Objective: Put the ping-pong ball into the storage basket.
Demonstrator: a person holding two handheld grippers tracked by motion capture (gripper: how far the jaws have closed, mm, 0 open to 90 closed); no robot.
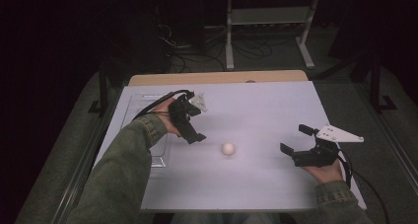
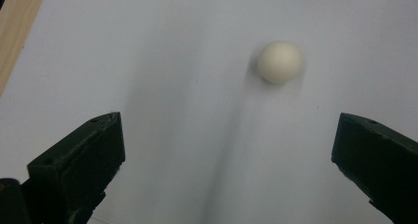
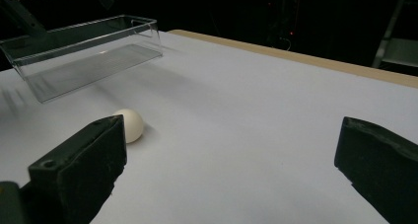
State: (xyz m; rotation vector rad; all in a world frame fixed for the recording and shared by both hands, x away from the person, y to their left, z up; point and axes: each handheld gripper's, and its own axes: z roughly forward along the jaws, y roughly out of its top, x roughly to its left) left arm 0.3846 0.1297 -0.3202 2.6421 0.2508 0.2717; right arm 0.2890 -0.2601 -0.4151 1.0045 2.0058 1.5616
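Observation:
A small white ball (image 1: 228,148) rests on the white table top (image 1: 261,105), between my two grippers. My left gripper (image 1: 194,124) hovers to the ball's left, jaws wide apart and empty. In the left gripper view the ball (image 2: 281,62) lies ahead of the left gripper (image 2: 230,135), right of centre and beyond the jaws. My right gripper (image 1: 296,139) stands open to the ball's right, near the table's right side. The right gripper view has the ball (image 3: 129,125) just past the left jaw of the right gripper (image 3: 231,135), which holds nothing.
A clear plastic tray (image 1: 134,105) lies along the table's left side, partly under the left forearm; it is empty in the right gripper view (image 3: 88,46). A wooden strip (image 1: 217,78) borders the far edge. Behind stand a metal rack (image 1: 268,17) and floor cables.

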